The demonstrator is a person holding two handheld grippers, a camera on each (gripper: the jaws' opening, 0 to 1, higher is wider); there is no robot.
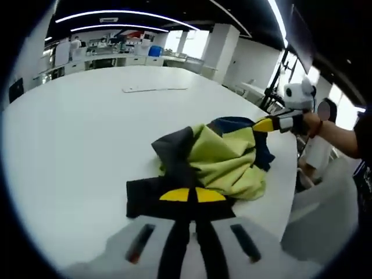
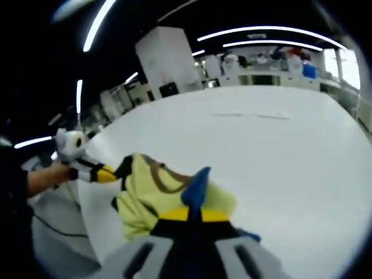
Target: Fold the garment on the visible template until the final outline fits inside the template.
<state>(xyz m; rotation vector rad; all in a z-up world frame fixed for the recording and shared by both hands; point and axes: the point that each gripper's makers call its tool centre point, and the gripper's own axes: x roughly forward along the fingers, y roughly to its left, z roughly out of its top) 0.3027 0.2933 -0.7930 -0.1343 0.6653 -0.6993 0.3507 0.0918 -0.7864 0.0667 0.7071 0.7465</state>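
A crumpled garment (image 1: 224, 157), yellow-green with black and navy panels, lies near the edge of a white table (image 1: 75, 133). In the left gripper view my left gripper (image 1: 192, 195) is shut on a black part of its near hem. My right gripper (image 1: 264, 124), held by a hand, pinches the navy far corner. In the right gripper view my right gripper (image 2: 192, 215) is shut on a blue fold of the garment (image 2: 145, 192), and the left gripper (image 2: 107, 173) holds the opposite side. A faint flat outline (image 1: 154, 89) lies far across the table.
The table's curved edge (image 1: 288, 192) runs just beside the garment, with floor and a grey chair (image 1: 322, 221) beyond it. A person's forearm (image 1: 340, 136) reaches in there. Wide bare tabletop (image 2: 279, 157) stretches away. Office desks (image 1: 110, 55) stand at the back.
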